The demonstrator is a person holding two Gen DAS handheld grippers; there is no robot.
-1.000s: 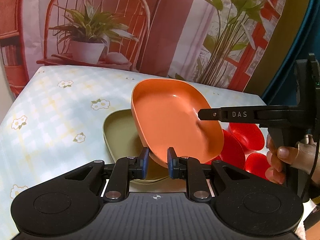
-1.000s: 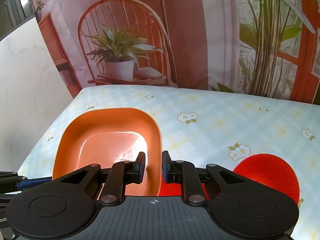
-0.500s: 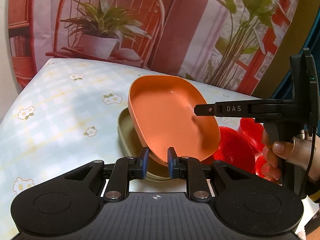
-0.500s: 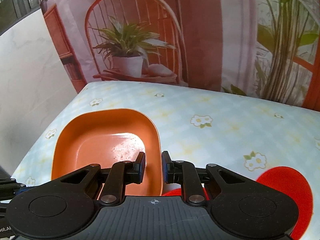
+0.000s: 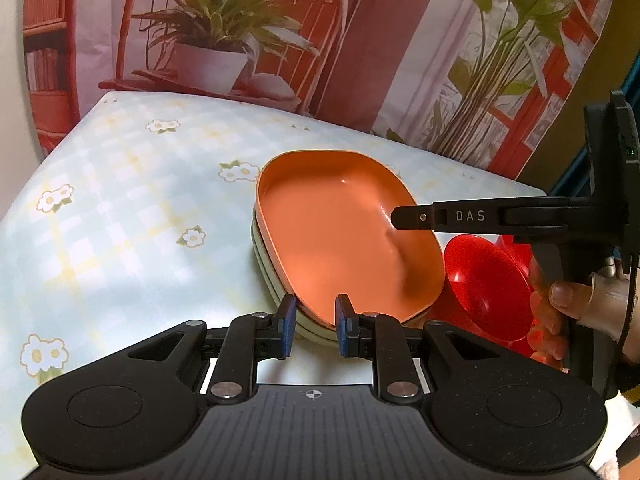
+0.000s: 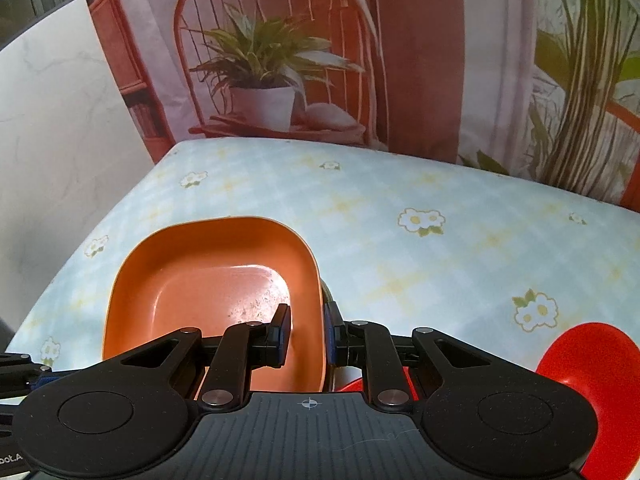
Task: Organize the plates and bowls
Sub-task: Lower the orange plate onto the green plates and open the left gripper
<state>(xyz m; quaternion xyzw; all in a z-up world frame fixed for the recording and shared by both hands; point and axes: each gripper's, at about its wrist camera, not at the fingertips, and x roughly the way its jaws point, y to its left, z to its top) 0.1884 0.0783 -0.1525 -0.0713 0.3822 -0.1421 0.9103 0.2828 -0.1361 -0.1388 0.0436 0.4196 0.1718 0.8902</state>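
Orange rounded-square plastic dish (image 5: 344, 240), held at two rims and nested on a pale olive-green dish (image 5: 276, 300) of like shape, only the edge of which shows beneath it.

Nearest, on the orange dish's near rim: left gripper (image 5: 316, 326), black with blue pads, jaws closed tight on that rim.

On the side rim: right gripper (image 6: 306, 334), jaws likewise clamped on the rim, one pad inside the wall and one outside. In the left wrist view it reaches in from the right, with the person's hand (image 5: 560, 312) on its handle.

Just right of the orange dish: red glossy round bowls (image 5: 488, 288), close to its corner.

Beyond and around: table under a light blue checked cloth with daisies (image 5: 120, 220), then a printed backdrop of a chair and potted plants (image 5: 224, 40).

Handling note, as judgement: level the orange dish so its rim sits evenly in the olive one. Free one side only once it rests flat. Withdraw the right gripper clear of the red bowls.
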